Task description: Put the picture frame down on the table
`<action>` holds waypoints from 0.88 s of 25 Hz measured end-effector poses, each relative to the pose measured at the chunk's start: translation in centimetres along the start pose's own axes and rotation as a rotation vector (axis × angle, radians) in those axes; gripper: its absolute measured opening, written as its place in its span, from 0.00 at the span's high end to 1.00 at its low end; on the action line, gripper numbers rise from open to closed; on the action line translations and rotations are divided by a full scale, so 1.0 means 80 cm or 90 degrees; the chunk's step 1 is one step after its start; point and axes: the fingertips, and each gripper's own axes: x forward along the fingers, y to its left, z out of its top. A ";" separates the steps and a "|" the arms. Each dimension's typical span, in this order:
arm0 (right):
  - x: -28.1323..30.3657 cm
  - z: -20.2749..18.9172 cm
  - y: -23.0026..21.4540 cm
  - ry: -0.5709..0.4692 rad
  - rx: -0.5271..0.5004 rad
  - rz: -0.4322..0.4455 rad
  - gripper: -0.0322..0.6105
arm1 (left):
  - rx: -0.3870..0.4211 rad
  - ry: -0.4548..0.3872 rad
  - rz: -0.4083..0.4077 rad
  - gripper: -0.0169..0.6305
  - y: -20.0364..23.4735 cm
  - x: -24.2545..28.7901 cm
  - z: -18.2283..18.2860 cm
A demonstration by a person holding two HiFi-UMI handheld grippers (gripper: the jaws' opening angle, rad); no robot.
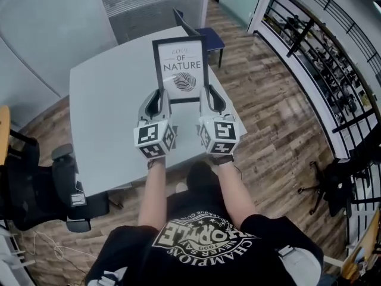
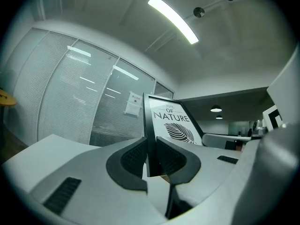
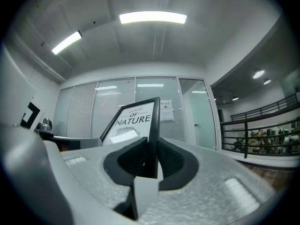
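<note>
A black picture frame [image 1: 180, 67] with a white print of a leaf and the words "of nature" stands upright between my two grippers, over the near right part of the grey table [image 1: 107, 106]. My left gripper [image 1: 159, 95] is shut on the frame's left edge [image 2: 149, 125], low down. My right gripper [image 1: 211, 94] is shut on its right edge [image 3: 153, 125] at the same height. In both gripper views the dark pads [image 2: 133, 156] [image 3: 171, 158] press on the thin edge. Whether the frame's lower edge touches the table I cannot tell.
A blue chair [image 1: 209, 37] stands at the table's far edge. A black office chair [image 1: 36, 189] sits at the near left. On the right a black railing [image 1: 321, 46] runs along the wooden floor [image 1: 268, 118]. Glass partitions [image 1: 53, 22] close the back.
</note>
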 end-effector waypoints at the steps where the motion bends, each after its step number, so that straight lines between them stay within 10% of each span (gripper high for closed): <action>1: 0.010 -0.006 -0.005 0.008 0.002 -0.007 0.85 | -0.003 0.009 -0.006 0.87 0.004 0.012 -0.006; 22: 0.245 -0.221 -0.133 0.202 0.049 -0.057 0.85 | -0.053 0.199 -0.012 0.87 0.080 0.277 -0.194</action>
